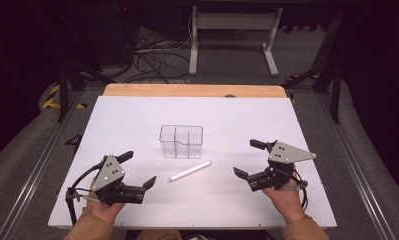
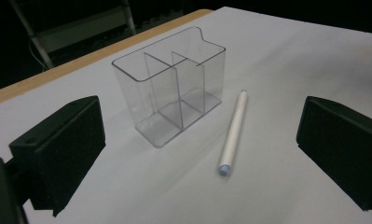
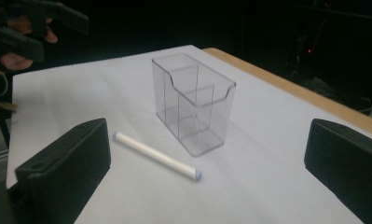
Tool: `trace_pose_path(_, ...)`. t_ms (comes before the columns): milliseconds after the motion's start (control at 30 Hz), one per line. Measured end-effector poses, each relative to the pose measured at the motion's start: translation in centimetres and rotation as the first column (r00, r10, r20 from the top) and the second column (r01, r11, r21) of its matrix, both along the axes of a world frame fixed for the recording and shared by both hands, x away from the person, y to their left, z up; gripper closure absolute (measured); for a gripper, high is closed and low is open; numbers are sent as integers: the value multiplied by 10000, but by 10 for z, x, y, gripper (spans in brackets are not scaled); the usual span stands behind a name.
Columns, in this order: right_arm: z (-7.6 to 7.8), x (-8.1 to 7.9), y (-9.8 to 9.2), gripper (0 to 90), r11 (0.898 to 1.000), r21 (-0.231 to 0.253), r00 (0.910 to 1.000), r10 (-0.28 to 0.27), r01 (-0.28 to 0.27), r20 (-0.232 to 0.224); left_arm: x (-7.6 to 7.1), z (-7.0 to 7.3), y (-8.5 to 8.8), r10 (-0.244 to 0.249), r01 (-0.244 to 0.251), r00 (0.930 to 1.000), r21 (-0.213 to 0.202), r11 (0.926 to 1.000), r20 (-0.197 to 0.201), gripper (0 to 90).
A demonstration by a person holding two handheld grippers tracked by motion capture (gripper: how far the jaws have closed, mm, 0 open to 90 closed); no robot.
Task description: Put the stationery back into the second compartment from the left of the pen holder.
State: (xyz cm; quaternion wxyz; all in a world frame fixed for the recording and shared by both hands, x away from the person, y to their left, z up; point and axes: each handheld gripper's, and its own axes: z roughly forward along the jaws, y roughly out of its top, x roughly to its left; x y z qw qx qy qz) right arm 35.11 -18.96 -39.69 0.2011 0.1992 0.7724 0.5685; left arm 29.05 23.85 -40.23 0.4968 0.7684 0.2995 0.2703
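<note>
Standing upright near the middle of the white sheet-covered table (image 1: 137, 115) is a clear plastic box with inner dividers (image 1: 181, 141), open at the top and holding nothing that can be seen. A slim white cylindrical stick with pale blue ends (image 1: 190, 171) is lying flat on the sheet just beside the box, on the person's side of it, apart from its wall and angled across the table.

The left gripper (image 1: 138, 169) is resting low at the near left, held in the person's left hand (image 1: 105, 205), its black jaws spread wide with nothing between them. The right gripper (image 1: 249, 158) is sitting at the near right in the right hand (image 1: 286, 199), its jaws likewise gaping and gripping nothing. Both grippers are pointing inward toward the box and stick, well apart from them.

A light wooden edge (image 1: 194, 90) is showing along the table's far side.
</note>
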Motion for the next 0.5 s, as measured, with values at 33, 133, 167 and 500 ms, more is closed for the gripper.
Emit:
trace_pose_path(33, -5, -1, -3, 10, 10000, 7, 9999, -67, 67, -97, 1, 1, -2, -111, 111, 9999, 23, 9999, -43, 19)
trace_pose_path(133, -20, -5, -11, 10, 9995, 53, 9989, -318, 320, -352, 6, 5, -8, -399, 398, 9990, -44, 9992, -188, 19)
trace_pose_path(167, -20, -5, -11, 10, 9995, 53, 9989, -318, 320, -352, 8, 7, -10, -479, 477, 9985, -91, 9988, -278, 19)
trace_pose_path(500, -48, -12, -25, 9, 9971, 492, 9954, -549, 589, -786, 22, 12, -25, -1232, 1186, 9846, -437, 9920, -1244, 22)
